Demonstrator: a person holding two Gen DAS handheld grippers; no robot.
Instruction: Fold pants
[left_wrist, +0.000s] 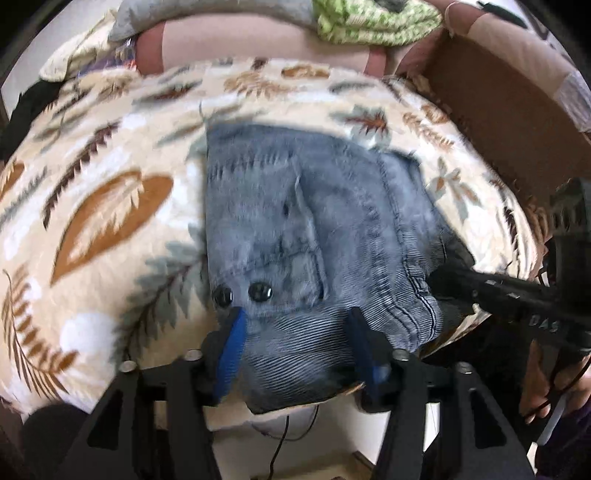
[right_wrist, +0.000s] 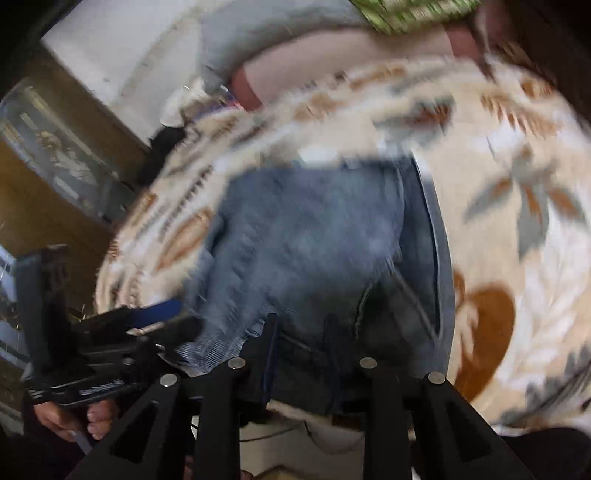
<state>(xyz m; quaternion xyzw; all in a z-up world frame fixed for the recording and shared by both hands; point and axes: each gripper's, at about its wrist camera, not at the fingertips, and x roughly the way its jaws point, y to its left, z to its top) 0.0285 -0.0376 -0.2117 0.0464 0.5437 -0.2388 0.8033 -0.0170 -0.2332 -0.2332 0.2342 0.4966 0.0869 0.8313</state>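
Observation:
Grey-blue corduroy pants (left_wrist: 295, 206) lie folded into a compact block on a leaf-patterned blanket (left_wrist: 110, 184), with two dark buttons (left_wrist: 258, 291) at the near edge. My left gripper (left_wrist: 297, 332) stands open around the near waistband edge, and the cloth bulges between its blue pads. My right gripper (left_wrist: 439, 277) comes in from the right and is shut on the pants' right near edge. In the blurred right wrist view, its narrow jaws (right_wrist: 301, 332) hold dark folds of the pants (right_wrist: 314, 229). The left gripper (right_wrist: 181, 315) shows at the pants' left side.
A brown cardboard box (left_wrist: 498, 103) stands at the back right on the bed. A green knitted cloth (left_wrist: 369, 18) and a grey cloth (left_wrist: 184, 14) lie at the back. The blanket's front edge (left_wrist: 236, 421) drops off below the grippers. A person's hand (right_wrist: 96, 417) holds the left gripper's handle.

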